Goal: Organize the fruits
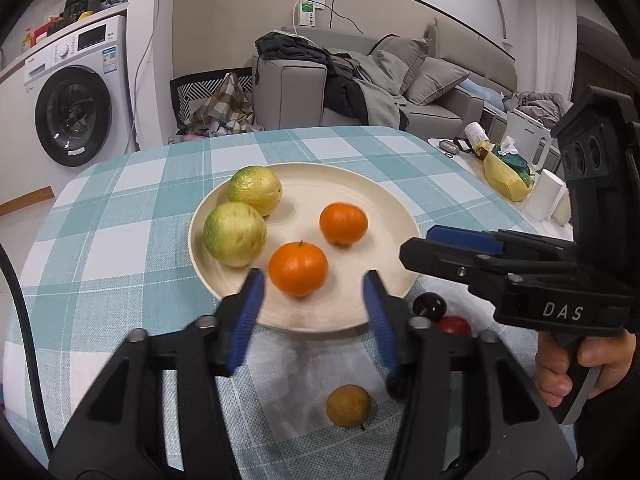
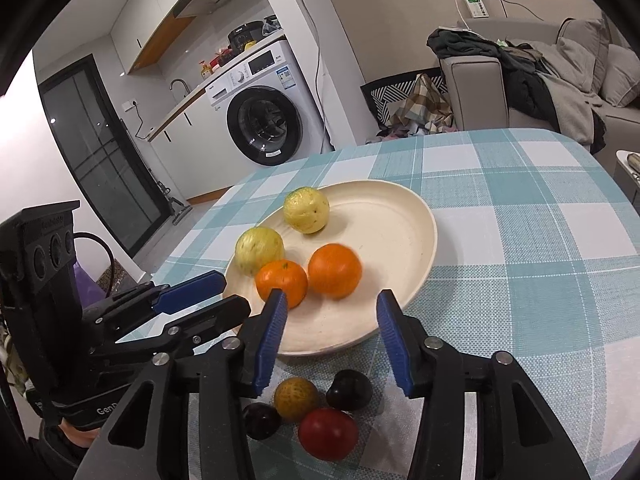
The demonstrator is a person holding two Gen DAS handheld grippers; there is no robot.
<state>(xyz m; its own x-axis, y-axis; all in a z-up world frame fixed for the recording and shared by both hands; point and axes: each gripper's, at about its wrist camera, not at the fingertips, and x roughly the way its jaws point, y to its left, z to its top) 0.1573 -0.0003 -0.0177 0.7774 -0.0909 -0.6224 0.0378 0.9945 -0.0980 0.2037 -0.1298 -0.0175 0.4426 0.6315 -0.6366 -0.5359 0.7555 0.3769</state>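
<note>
A cream plate (image 1: 372, 196) (image 2: 400, 216) on the checked tablecloth holds two yellow-green fruits (image 1: 235, 234) (image 2: 306, 210) and two oranges (image 1: 298, 269) (image 2: 335, 270). My left gripper (image 1: 314, 308) is open and empty, hovering over the plate's near rim just before the nearer orange. My right gripper (image 2: 332, 340) is open and empty above the plate's near edge; it shows from the side in the left wrist view (image 1: 452, 246). On the cloth in front of the plate lie a brownish fruit (image 1: 348, 405) (image 2: 296, 398), a red fruit (image 2: 328, 434) (image 1: 454, 325) and two dark fruits (image 2: 349, 390) (image 1: 429, 306).
A side table at the right carries a yellow bag (image 1: 506, 176), a white kettle (image 1: 528, 142) and a paper roll (image 1: 546, 196). Behind the table stand a grey sofa (image 1: 400, 80) with clothes and a washing machine (image 1: 76, 92).
</note>
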